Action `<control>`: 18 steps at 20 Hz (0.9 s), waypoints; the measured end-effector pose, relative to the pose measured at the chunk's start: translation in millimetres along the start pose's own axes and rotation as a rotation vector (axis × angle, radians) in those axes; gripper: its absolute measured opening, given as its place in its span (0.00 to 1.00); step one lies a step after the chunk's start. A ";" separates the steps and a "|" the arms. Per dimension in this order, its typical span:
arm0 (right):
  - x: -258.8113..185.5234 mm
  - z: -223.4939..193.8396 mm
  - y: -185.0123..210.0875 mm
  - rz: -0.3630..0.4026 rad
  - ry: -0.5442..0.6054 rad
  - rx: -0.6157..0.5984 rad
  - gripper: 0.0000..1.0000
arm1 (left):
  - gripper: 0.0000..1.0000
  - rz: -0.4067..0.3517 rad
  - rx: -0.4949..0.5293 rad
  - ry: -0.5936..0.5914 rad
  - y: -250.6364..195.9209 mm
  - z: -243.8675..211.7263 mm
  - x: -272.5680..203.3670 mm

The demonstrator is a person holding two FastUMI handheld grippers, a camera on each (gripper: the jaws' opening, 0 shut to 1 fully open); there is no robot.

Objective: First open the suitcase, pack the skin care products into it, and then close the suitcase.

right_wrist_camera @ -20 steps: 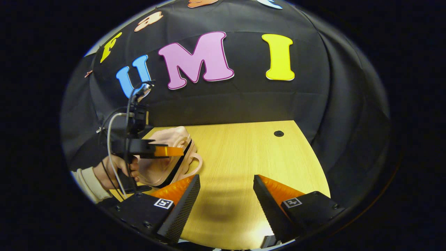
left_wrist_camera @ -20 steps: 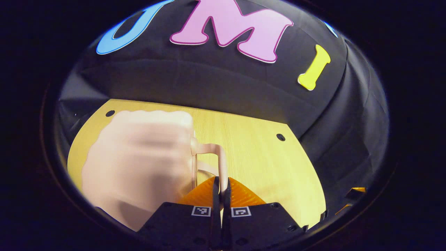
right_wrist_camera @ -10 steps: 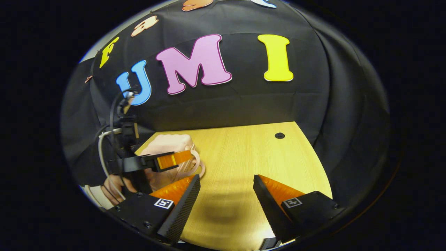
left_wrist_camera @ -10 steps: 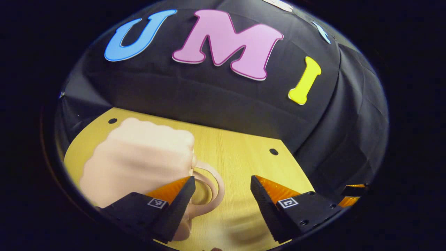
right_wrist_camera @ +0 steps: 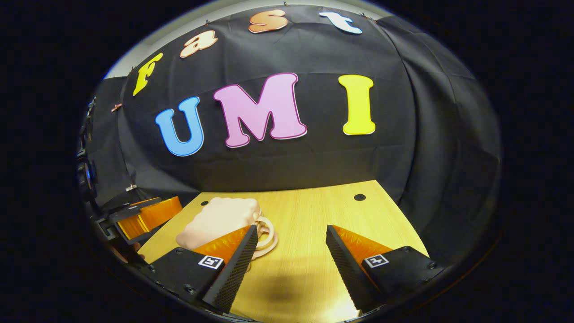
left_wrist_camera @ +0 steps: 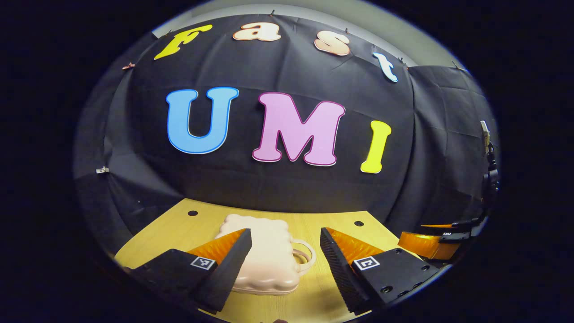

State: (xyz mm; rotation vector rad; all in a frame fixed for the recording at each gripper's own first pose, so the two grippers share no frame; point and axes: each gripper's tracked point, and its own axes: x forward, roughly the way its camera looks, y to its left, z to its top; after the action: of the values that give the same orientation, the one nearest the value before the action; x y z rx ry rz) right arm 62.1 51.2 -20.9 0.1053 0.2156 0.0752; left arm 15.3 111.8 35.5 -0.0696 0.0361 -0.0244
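A small pale pink suitcase (left_wrist_camera: 267,253) with scalloped edges lies flat and closed on the wooden table (left_wrist_camera: 179,226), its handle (left_wrist_camera: 306,255) pointing right. My left gripper (left_wrist_camera: 286,264) hovers open just in front of it, with the case showing between the fingers. In the right gripper view the same suitcase (right_wrist_camera: 219,217) lies at the left, behind my right gripper's left finger (right_wrist_camera: 237,255). My right gripper (right_wrist_camera: 290,264) is open over bare table with nothing between its fingers. The right gripper (left_wrist_camera: 430,240) also shows at the far right of the left gripper view, and the left gripper (right_wrist_camera: 143,215) at the left of the right gripper view.
The table (right_wrist_camera: 314,211) has small dark holes near its back corners (right_wrist_camera: 359,197). Black cloth walls close it in at the back and both sides. Bare tabletop lies to the right of the suitcase.
My left gripper opened, let go of the suitcase handle and pulled back and up. The lid came down and the suitcase now lies closed and flat. The right gripper stayed open.
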 end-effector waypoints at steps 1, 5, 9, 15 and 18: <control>-7.1 -1.8 8.5 0.000 -0.006 -0.008 0.97 | 0.96 -0.002 0.002 -0.001 4.5 -1.4 -14.5; -34.6 -14.7 33.9 -0.011 -0.028 -0.041 0.97 | 0.96 0.000 0.005 -0.014 30.5 -7.1 -54.0; -51.9 -12.9 44.7 -0.027 -0.074 -0.064 0.98 | 0.96 0.024 -0.002 -0.029 58.0 -14.0 -76.2; -64.5 -8.1 58.0 -0.046 -0.118 -0.044 0.97 | 0.96 0.038 0.014 -0.050 77.1 -7.2 -89.5; -69.4 -14.6 63.2 -0.044 -0.102 -0.009 0.97 | 0.96 0.030 0.032 -0.060 77.9 -3.6 -95.2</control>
State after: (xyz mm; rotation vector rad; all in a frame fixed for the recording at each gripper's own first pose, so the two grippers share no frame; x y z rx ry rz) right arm -12.7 109.3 -13.5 0.0952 0.1161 0.0266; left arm -78.1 191.7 29.8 -0.0374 -0.0234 0.0071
